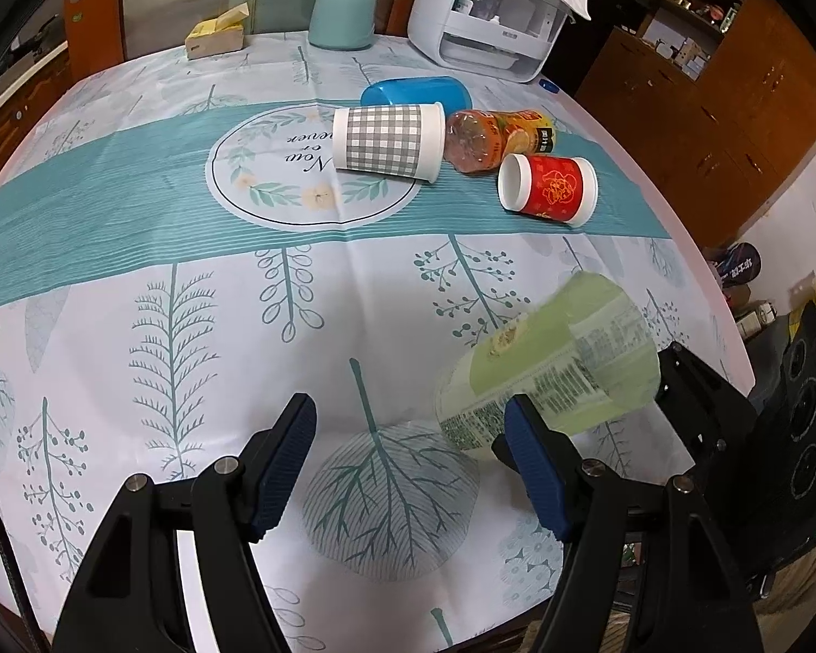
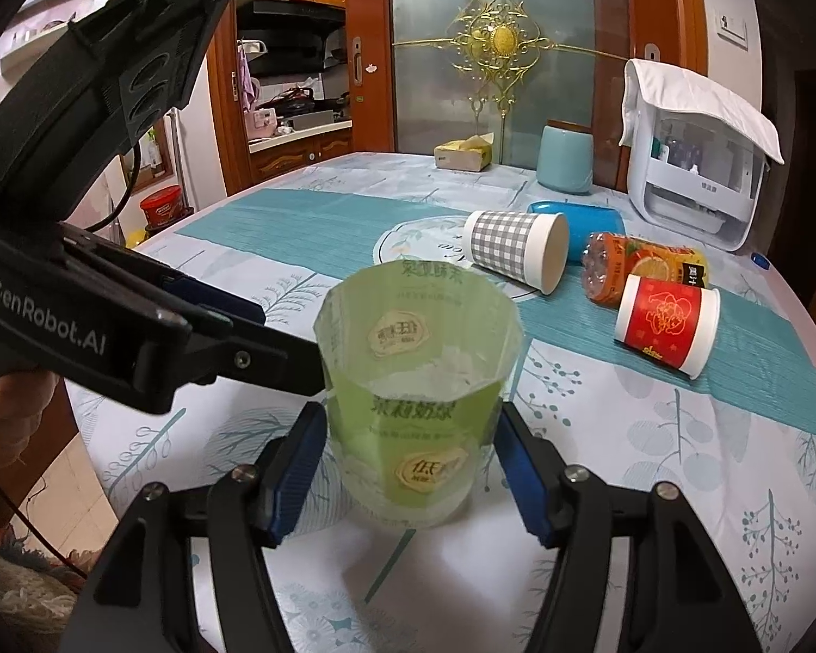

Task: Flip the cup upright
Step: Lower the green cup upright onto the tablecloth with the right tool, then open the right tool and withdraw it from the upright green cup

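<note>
Green cup [image 2: 416, 413] was seen between the blue pads [image 2: 294, 473] of the right hand-held gripper [image 2: 410, 468], its mouth up and slightly tilted, its base low over the desk [image 2: 680, 435]. The pads were set wide on either side of the translucent wall; whether they actually pressed on it could not be told, since a sliver of gap seemed to be left on each side. From the left wrist view the same green cup [image 1: 549, 370] was seen blurred and leaning, just beyond the right finger of the left hand-held gripper [image 1: 410, 468]. That left hand-held gripper was held wide open with nothing between its pads [image 1: 285, 468], only the leaf-printed cloth below. In the right wrist view the left hand-held gripper [image 2: 277, 343] was found reaching in from the left, its finger tip touching or very nearly touching the cup's side.

Farther back on the desk, a grey checked cup [image 2: 514, 253] was left lying on its side, mouth turned to the right. A red cup [image 2: 666, 326] was lying on its side near it, and an orange bottle [image 2: 636, 266] was laid between the two. A blue container [image 1: 416, 95] was set just behind the checked cup.
</note>
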The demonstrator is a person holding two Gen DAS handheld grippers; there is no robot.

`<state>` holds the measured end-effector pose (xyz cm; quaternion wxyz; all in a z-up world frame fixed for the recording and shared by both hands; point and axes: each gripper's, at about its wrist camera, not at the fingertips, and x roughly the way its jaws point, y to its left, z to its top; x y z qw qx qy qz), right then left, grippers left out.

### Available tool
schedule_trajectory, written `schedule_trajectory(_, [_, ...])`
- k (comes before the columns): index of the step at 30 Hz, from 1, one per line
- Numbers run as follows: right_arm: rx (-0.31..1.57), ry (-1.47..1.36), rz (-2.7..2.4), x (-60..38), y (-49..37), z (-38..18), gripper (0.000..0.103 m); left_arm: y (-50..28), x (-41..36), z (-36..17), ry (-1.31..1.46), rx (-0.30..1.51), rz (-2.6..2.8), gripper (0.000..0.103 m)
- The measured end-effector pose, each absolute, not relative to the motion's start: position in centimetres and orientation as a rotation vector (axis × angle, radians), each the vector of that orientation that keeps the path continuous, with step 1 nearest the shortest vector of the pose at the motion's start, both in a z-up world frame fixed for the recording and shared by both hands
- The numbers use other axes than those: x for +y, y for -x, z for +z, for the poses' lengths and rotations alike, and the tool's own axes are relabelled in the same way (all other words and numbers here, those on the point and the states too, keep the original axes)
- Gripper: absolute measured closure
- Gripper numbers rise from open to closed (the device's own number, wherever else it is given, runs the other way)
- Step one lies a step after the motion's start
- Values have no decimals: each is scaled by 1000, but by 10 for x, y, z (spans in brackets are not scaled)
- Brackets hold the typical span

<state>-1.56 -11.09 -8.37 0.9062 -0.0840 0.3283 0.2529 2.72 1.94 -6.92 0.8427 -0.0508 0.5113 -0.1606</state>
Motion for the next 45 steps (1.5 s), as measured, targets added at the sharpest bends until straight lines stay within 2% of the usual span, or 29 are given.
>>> schedule_trajectory(2, [679,169,522,-112,15,-83,33,-27,19,-69,106,1078,-341,27])
schedule_trajectory(16, [686,156,511,-117,20,-73,32,-19,20,-62,89,1058,-353,23])
schedule_trajectory(24, [703,138,493,-122,26,-64,32,-10,22,-49,96,1035,-350,23])
schedule_trajectory(45, [783,-30,362,-154,41,0,32,24,16,3,95,919,-202,23])
